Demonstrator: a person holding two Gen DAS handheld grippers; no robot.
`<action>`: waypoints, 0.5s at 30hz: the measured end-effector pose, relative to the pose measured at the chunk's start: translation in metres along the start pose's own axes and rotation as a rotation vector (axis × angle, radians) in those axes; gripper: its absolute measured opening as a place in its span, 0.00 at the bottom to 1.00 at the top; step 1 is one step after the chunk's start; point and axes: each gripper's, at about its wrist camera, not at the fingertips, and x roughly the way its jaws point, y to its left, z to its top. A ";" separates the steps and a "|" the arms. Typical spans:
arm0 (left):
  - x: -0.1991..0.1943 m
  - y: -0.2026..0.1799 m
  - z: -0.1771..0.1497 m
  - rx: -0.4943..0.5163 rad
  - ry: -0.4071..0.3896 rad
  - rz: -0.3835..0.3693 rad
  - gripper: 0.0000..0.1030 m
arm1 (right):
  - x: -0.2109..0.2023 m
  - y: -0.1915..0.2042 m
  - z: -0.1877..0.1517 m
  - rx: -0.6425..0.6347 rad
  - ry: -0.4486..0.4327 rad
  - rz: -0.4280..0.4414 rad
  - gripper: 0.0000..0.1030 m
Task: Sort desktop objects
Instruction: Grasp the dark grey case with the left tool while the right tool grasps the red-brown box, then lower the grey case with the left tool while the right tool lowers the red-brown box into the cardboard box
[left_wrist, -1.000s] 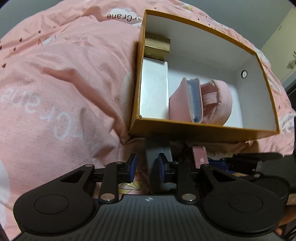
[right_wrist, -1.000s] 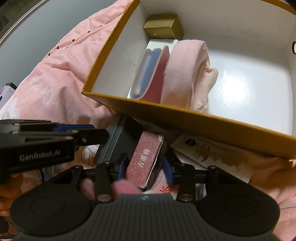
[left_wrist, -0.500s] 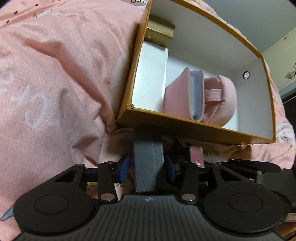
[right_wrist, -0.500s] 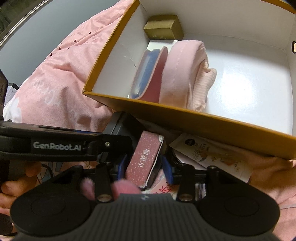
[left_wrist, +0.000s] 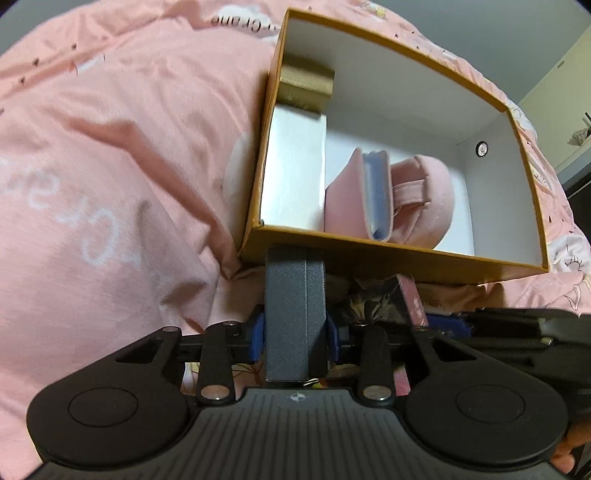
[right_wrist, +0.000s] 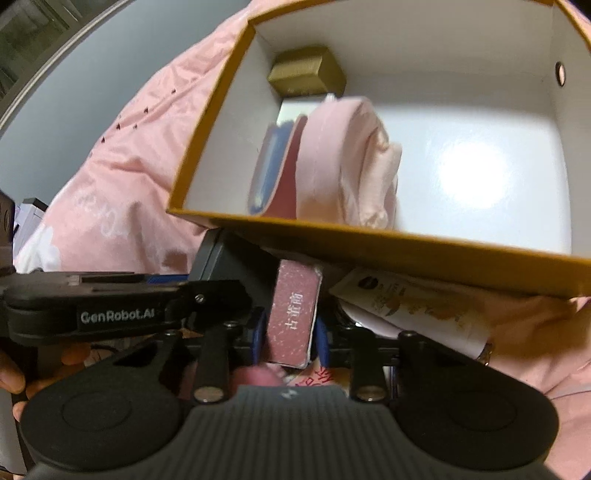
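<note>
Left wrist view. Change noted: the left gripper (left_wrist: 295, 334), whose blue pads had little between them a second ago, now has the grey box (left_wrist: 295, 310) standing on end between them, and the jaws are closing, pads against its sides. Reading: this item is secured and ready to go over the near wall into the cardboard box (left_wrist: 391, 258). Landmark is that cardboard box, open-topped, on pink bedding (left_wrist: 110, 166).
- Inside it, far left corner: gold box (left_wrist: 306, 86), one.
- Inside, along the left wall: white box (left_wrist: 295, 166), one.
- Inside, middle: pink pouch (left_wrist: 354, 195) with a blue lining, one; pink cap (left_wrist: 424, 199) just right of it, one.
- Outside, against the near wall: grey box, one; maroon packet (left_wrist: 413, 302) to its right, one.

Right wrist view. Change noted: the right gripper (right_wrist: 290, 334) was spread loosely round the maroon packet (right_wrist: 295, 314) a second ago; its jaws are closing on it now, the packet upright between the pads. The frame is blurred, so firm contact on both sides is likely, not certain. Reading: a second item is about to be lifted.
- Outside the cardboard box (right_wrist: 406, 243), below its near wall: maroon packet, one; printed white sachet (right_wrist: 406, 306) to its right, one; dark grey box partly hidden behind the other gripper, one.
- Inside: gold box (right_wrist: 306, 72), pink pouch (right_wrist: 280, 173), pink cap (right_wrist: 351, 162), one each.
- A person's fingers (right_wrist: 11, 380) show at the left edge.
</note>
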 end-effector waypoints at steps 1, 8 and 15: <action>-0.004 0.000 0.001 0.003 -0.007 0.000 0.36 | -0.004 0.001 0.001 -0.004 -0.013 0.002 0.24; -0.038 -0.012 0.001 0.055 -0.056 -0.019 0.36 | -0.031 0.008 0.003 -0.045 -0.074 0.011 0.24; -0.069 -0.027 0.002 0.101 -0.121 -0.053 0.36 | -0.068 0.005 0.003 -0.041 -0.155 0.033 0.24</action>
